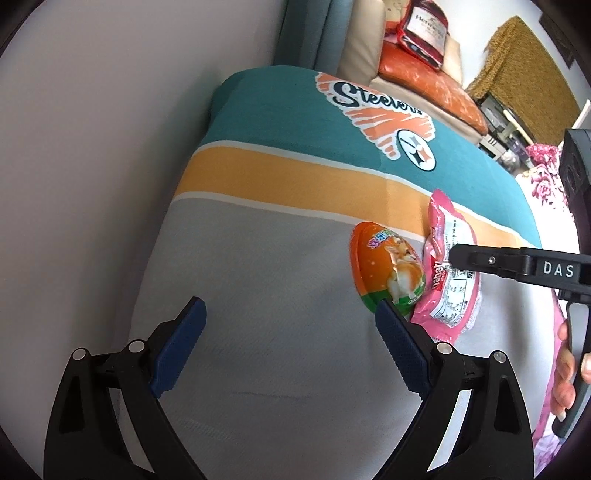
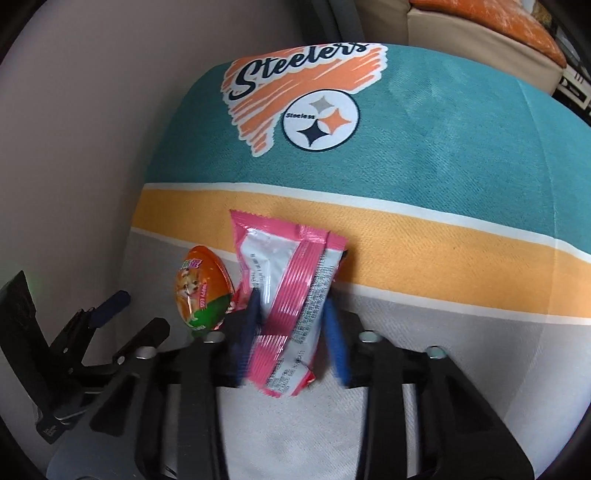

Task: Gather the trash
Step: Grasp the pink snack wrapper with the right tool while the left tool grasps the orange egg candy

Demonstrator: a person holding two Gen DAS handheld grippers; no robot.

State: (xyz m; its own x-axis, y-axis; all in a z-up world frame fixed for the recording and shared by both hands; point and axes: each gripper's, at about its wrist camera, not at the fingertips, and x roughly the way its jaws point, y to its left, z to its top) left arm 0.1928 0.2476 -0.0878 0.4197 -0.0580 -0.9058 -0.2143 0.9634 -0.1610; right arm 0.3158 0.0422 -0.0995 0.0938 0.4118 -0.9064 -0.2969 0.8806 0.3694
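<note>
A pink snack wrapper (image 2: 288, 288) lies on a striped Steelers cloth (image 2: 443, 166). My right gripper (image 2: 291, 317) is shut on the wrapper, its blue pads pinching the two long sides. Left of the wrapper, and touching it, lies an orange and green toy egg (image 2: 201, 288). In the left wrist view the egg (image 1: 384, 269) sits just past the right fingertip of my left gripper (image 1: 290, 306). That gripper stands open over bare grey cloth with nothing between its pads. The wrapper (image 1: 450, 288) lies under the right gripper's black finger (image 1: 480, 260).
A pale wall (image 1: 92, 147) runs along the cloth's left edge. Beyond the cloth stands a sofa with an orange cushion (image 1: 432, 85) and a red box (image 1: 424, 33). A person's hand (image 1: 565, 369) holds the right gripper's handle over pink floral fabric (image 1: 546, 177).
</note>
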